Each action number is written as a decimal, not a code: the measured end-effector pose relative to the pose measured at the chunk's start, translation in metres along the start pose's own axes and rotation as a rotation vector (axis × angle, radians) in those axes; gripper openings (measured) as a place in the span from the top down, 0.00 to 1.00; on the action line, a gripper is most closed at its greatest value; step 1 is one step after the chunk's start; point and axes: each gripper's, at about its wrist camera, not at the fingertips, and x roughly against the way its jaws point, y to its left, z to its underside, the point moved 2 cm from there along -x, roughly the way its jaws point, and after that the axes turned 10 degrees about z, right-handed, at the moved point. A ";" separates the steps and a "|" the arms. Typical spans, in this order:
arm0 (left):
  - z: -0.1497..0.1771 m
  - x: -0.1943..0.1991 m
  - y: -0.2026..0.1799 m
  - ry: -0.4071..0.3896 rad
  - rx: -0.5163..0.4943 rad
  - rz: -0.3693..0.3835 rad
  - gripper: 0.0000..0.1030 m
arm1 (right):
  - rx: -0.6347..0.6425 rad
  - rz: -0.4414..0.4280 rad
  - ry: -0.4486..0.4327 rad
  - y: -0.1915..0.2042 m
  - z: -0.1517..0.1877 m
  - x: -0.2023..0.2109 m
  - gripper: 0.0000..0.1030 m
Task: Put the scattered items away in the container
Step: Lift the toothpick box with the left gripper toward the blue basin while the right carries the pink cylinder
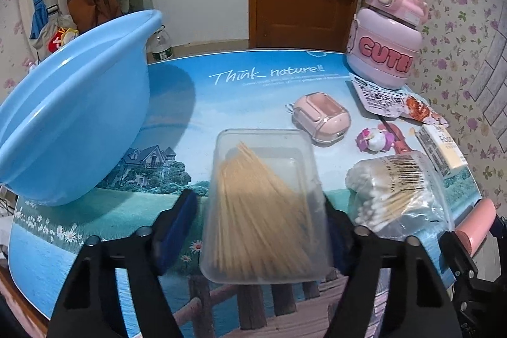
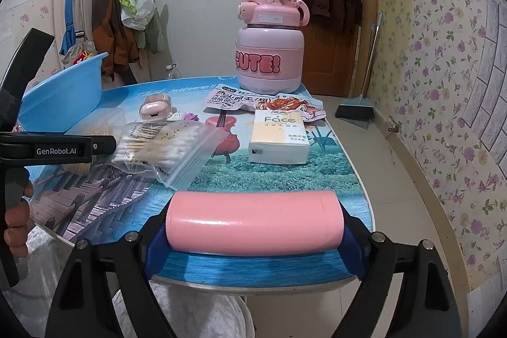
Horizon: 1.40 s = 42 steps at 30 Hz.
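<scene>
Two grippers, one item each.
My left gripper [image 1: 263, 230] straddles one clear plastic toothpick box [image 1: 264, 205], not gripping; my right gripper [image 2: 253, 230] clamps one pink cylinder [image 2: 255, 222]; far pink jug [image 2: 269, 59] reads "CUTE!".

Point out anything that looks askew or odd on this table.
The blue basin at the table's left sits tilted, its far rim raised instead of level; what props it isn't visible. The cotton swab bag lies with its zip end open. Nothing looks spilled or damaged.

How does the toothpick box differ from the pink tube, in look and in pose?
The toothpick box is clear and rectangular, its sticks visible; the pink tube is opaque and round. The box lies lengthwise along the left hand-held gripper; the tube lies crosswise in the right hand-held gripper. Both sit between blue pads.
</scene>
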 end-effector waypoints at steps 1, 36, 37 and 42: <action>0.000 0.001 -0.001 -0.003 -0.005 0.004 0.40 | 0.001 0.001 -0.001 0.000 0.000 0.000 0.15; 0.030 0.132 0.018 -0.208 -0.044 0.083 0.43 | -0.010 0.006 -0.070 0.047 -0.011 0.089 0.15; 0.031 0.135 0.018 -0.211 -0.045 0.085 0.43 | -0.005 0.004 -0.074 0.049 -0.011 0.091 0.15; 0.032 0.146 0.017 -0.235 -0.046 0.086 0.43 | 0.007 -0.001 -0.093 0.054 -0.015 0.104 0.15</action>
